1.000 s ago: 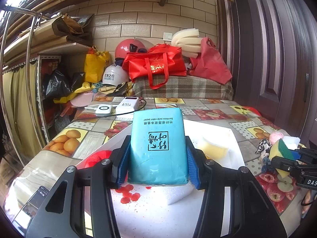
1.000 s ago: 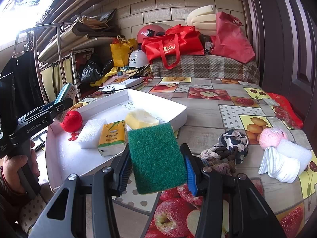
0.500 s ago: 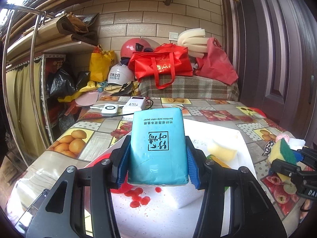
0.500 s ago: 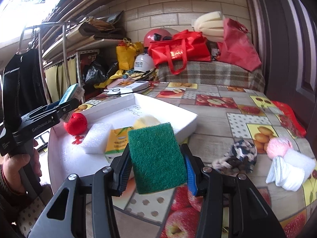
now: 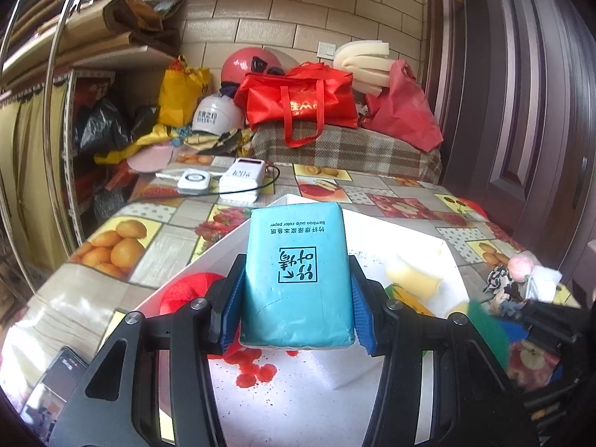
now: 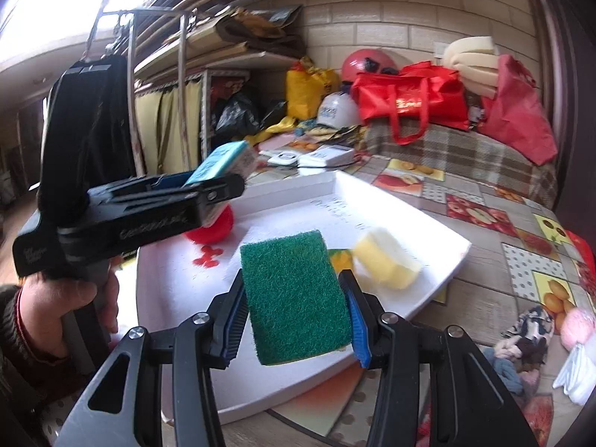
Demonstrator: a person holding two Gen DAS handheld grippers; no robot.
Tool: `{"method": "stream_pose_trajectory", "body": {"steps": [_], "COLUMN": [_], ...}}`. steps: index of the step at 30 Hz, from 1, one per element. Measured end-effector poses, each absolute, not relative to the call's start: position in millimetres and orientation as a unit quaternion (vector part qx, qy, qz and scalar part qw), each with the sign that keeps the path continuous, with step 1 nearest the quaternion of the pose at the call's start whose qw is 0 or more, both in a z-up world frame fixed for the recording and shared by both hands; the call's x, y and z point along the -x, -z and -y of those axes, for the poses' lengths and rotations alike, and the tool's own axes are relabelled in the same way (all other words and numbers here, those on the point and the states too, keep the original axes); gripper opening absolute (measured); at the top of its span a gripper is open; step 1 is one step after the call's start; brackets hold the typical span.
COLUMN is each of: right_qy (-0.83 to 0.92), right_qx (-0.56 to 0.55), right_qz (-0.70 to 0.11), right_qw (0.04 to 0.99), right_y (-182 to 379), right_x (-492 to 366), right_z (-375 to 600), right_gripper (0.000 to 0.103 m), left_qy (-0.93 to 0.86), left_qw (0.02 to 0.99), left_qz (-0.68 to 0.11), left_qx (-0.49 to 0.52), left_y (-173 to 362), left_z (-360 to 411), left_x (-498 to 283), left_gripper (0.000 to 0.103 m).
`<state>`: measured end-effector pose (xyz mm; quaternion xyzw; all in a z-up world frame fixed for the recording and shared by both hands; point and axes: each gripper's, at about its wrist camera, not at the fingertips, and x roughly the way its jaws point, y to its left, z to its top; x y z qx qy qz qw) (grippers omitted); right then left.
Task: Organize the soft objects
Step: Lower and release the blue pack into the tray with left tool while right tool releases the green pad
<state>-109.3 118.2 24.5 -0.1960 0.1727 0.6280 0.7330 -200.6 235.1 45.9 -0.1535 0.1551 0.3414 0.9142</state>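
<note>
The blue plastic-wrapped tissue pack point(image 5: 296, 279) hides most of the red knitted ball point(image 5: 186, 292) and white foam block point(image 5: 346, 368). Right tongs point(image 5: 495, 329) show only as a blur. The dark phone point(image 5: 56, 395) is cut off.

In the right wrist view, the white tray point(image 6: 428, 219) shows bare floor across its centre and upper right. A yellow sponge point(image 6: 385, 260) sits at its right, a red ball point(image 6: 219, 229) at its left. The left gripper point(image 6: 223, 182), with its blue tissue pack point(image 6: 223, 162), blocks the frame's left side. Socks and cloths point(image 6: 521, 346) crowd the lower right.
</note>
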Motion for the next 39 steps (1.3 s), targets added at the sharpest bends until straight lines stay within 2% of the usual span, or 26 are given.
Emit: {"method": "stream_pose_trajectory", "body": {"steps": [6, 11, 19, 22, 30, 31, 32, 33, 34, 35, 39], "right_qy": [-0.642, -0.603, -0.538, -0.550, -0.556, -0.555, -0.554, -0.551, -0.548, -0.547, -0.545], "right_qx": [0.264, 0.289, 0.187, 0.170, 0.214, 0.216, 0.217, 0.216, 0.214, 0.210, 0.197], "right_qz": [-0.232, -0.216, -0.288, -0.263, -0.173, -0.172, -0.173, -0.175, -0.176, -0.177, -0.178], "right_qw": [0.681, 0.712, 0.770, 0.774, 0.784, 0.785, 0.785, 0.787, 0.789, 0.790, 0.795], "right_y": [-4, -1, -8, -15, -25, -25, -25, -25, -25, -25, -26], "right_x": [115, 110, 40, 46, 81, 80, 80, 78, 77, 75, 72], "right_z": [-146, -158, -170, -160, -162, -163, -164, -165, -165, -164, -159], "right_gripper": [0.047, 0.047, 0.045, 0.046, 0.049, 0.062, 0.084, 0.092, 0.101, 0.103, 0.103], "left_qy": [-0.337, -0.337, -0.329, -0.326, -0.335, -0.340, -0.345, -0.351, -0.354, -0.359, -0.362], "left_qw": [0.912, 0.916, 0.917, 0.917, 0.915, 0.914, 0.912, 0.911, 0.911, 0.911, 0.913], "left_qz": [-0.158, -0.159, -0.191, -0.201, -0.198, -0.196, -0.194, -0.189, -0.184, -0.176, -0.169], "left_qx": [0.172, 0.152, 0.123, 0.111, 0.104, 0.105, 0.105, 0.104, 0.103, 0.099, 0.086], "left_y": [-44, -46, -43, -42, -42, -43, -43, -44, -44, -46, -47], "left_z": [-242, -235, -230, -227, -226, -226, -225, -225, -223, -222, -217], "left_x": [200, 199, 183, 177, 179, 180, 181, 183, 184, 186, 187], "left_gripper": [0.050, 0.050, 0.050, 0.050, 0.051, 0.052, 0.061, 0.071, 0.090, 0.093, 0.093]}}
